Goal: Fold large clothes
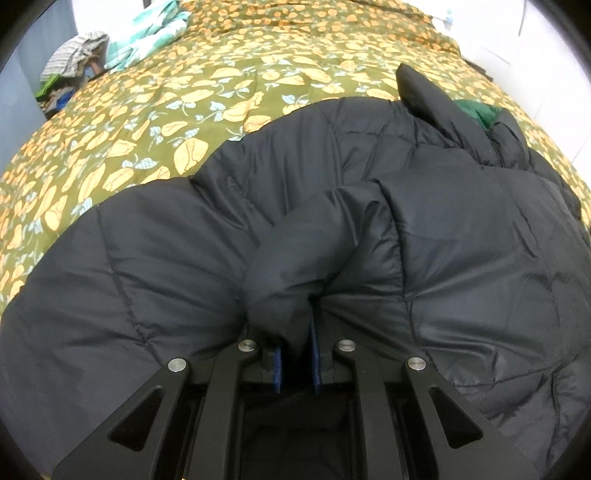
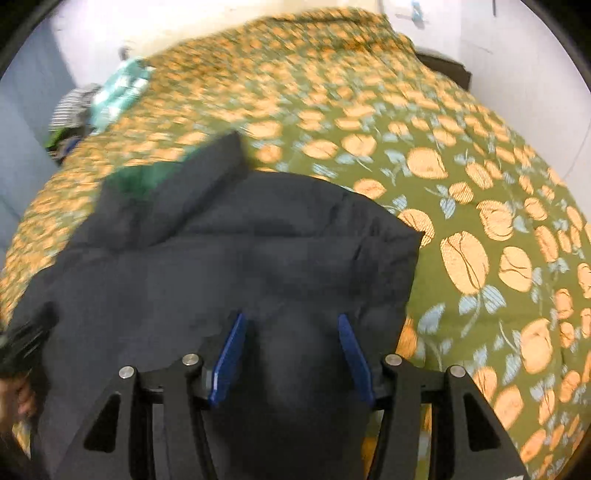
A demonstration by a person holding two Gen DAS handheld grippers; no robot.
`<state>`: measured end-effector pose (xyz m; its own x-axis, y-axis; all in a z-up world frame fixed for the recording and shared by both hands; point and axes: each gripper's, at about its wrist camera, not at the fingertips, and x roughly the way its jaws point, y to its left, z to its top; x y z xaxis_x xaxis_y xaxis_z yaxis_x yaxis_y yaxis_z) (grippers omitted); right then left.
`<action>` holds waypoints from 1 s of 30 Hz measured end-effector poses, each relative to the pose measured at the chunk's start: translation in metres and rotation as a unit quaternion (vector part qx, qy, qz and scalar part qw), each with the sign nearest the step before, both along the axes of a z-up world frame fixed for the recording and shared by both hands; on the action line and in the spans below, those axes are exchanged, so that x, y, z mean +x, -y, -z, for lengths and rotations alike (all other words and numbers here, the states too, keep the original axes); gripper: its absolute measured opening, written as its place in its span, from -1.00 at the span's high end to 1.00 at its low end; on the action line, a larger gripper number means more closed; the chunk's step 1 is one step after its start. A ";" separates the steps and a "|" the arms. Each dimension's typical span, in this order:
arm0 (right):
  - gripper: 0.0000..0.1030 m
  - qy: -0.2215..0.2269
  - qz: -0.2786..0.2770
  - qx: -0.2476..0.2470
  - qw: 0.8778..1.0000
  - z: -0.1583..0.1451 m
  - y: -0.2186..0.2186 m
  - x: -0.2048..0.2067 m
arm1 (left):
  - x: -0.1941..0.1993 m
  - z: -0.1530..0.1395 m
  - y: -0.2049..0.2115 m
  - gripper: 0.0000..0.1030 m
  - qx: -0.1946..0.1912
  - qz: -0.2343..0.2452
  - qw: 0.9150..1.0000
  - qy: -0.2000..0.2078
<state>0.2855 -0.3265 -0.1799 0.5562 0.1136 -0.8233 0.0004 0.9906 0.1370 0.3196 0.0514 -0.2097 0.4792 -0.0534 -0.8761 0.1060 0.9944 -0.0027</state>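
Observation:
A black quilted puffer jacket [image 1: 369, 229] lies spread on the bed, its collar raised and showing green lining [image 1: 476, 110]. My left gripper [image 1: 295, 332] is shut on a puffy fold of the jacket, probably a sleeve, and the fabric bunches up between the blue pads. In the blurred right wrist view, the jacket [image 2: 236, 258] fills the lower left. My right gripper [image 2: 291, 321] holds its blue pads half apart, with a rounded, padded part of the jacket filling the gap between them. At the left edge a hand [image 2: 22, 398] holds the other gripper.
The bed cover [image 1: 155, 122] is olive green with orange fruit and pale leaves, and stretches away behind and to the right of the jacket [image 2: 480, 229]. A pile of clothes [image 1: 74, 59] and a teal-and-white cloth [image 1: 147, 33] lie at the far left corner. White walls surround the bed.

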 end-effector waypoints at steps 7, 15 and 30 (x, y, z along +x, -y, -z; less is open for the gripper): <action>-0.05 -0.055 -0.034 -0.025 0.998 0.041 -0.031 -0.036 | -0.006 -0.007 0.001 0.68 0.008 0.001 1.000 0.009; -0.62 0.011 -0.023 -0.026 0.999 -0.005 -0.049 -0.089 | -0.065 -0.038 -0.016 -0.57 -0.008 -0.003 1.000 0.029; -0.63 0.065 -0.091 0.003 0.994 -0.046 -0.123 -0.217 | -0.185 -0.059 -0.113 -0.68 -0.090 -0.130 0.987 0.026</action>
<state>0.0688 -0.2034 -0.1336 0.6271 0.2264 -0.7453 -0.1971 0.9718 0.1293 0.1342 0.1642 -0.1503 0.5417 -0.0760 -0.8371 -0.1478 0.9718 -0.1838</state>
